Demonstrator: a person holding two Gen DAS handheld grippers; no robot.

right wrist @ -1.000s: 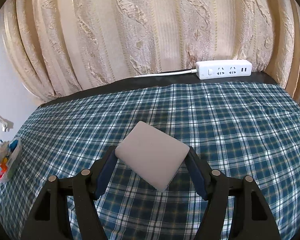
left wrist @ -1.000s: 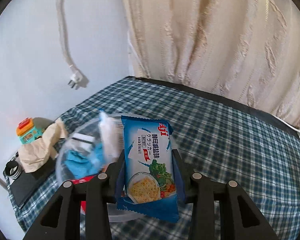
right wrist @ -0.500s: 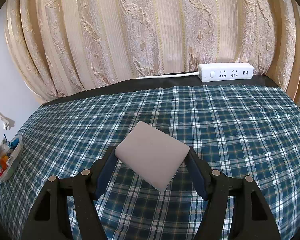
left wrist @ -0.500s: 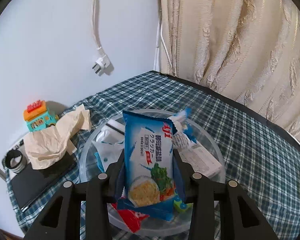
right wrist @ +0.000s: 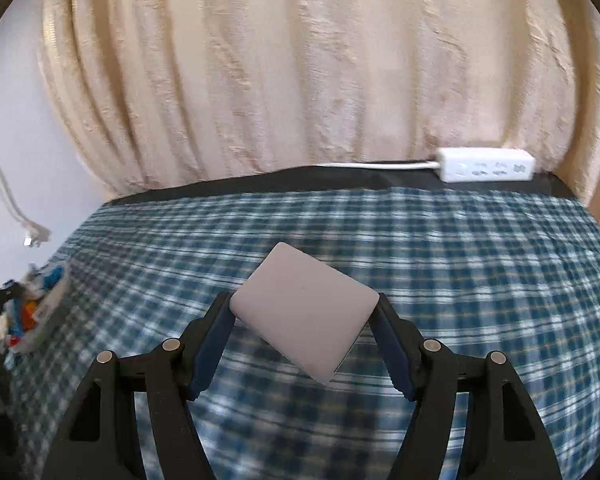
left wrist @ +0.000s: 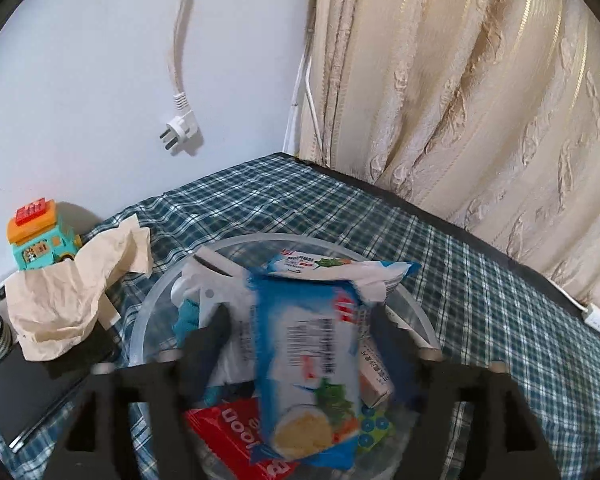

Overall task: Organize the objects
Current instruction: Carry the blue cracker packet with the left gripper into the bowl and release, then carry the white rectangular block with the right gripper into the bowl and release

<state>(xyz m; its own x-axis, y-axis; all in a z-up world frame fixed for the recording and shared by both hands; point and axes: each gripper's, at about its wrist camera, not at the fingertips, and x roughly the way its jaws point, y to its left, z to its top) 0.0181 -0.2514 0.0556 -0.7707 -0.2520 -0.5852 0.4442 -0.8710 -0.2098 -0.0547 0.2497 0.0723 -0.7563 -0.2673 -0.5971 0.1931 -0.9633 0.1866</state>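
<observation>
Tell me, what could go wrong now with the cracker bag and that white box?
The left gripper is opening, so the cracker packet is dropping into the clear bowl. The bowl is already piled up, so it might slide off. The white box is pinched at its corners by the right gripper and could twist loose.

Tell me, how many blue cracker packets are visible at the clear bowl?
2. One cracker packet is dropping between the opening left gripper fingers into the bowl. Another packet lies behind it at the far rim. More may be hidden underneath.
</observation>
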